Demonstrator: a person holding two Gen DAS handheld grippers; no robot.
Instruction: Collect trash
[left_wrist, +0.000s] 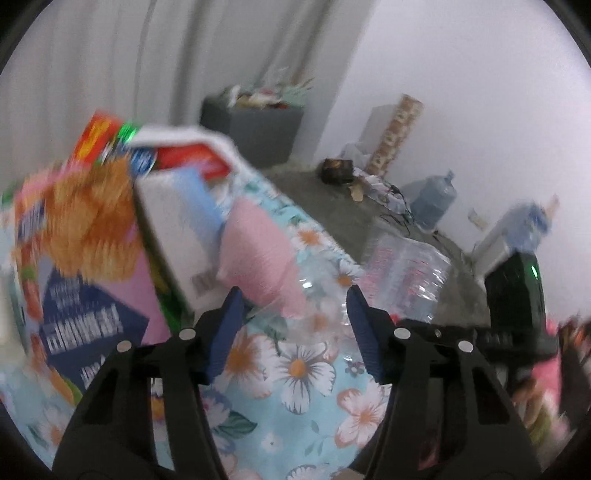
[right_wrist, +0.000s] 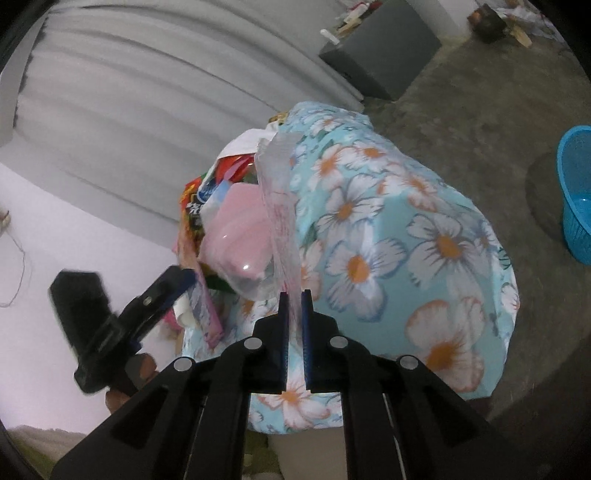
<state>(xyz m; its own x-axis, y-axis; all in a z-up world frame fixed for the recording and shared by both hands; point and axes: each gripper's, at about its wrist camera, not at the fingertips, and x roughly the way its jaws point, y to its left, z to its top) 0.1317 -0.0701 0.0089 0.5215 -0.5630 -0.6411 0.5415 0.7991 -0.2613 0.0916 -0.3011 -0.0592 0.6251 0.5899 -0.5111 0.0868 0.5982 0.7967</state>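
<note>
The left hand-held gripper (left_wrist: 295, 332) hangs with jaws apart over a floral cloth (left_wrist: 306, 373), nothing pinched between them, a pink pack (left_wrist: 258, 243) and clear wrapper (left_wrist: 325, 273) just ahead, blurred boxes (left_wrist: 88, 236) to its left, a water jug (left_wrist: 434, 199) far right.

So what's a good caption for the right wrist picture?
Right gripper pinches a clear wrapper over the flowery table.

floral cloth (right_wrist: 388, 229): light blue, white and peach daisies with orange centres
plastic wrapper (right_wrist: 280, 206): clear, faint pink print
basket (right_wrist: 576, 199): bright blue
bin (right_wrist: 384, 55): dark grey
hand-held gripper pads (left_wrist: 229, 325): navy blue
curtain (right_wrist: 129, 92): grey
</note>
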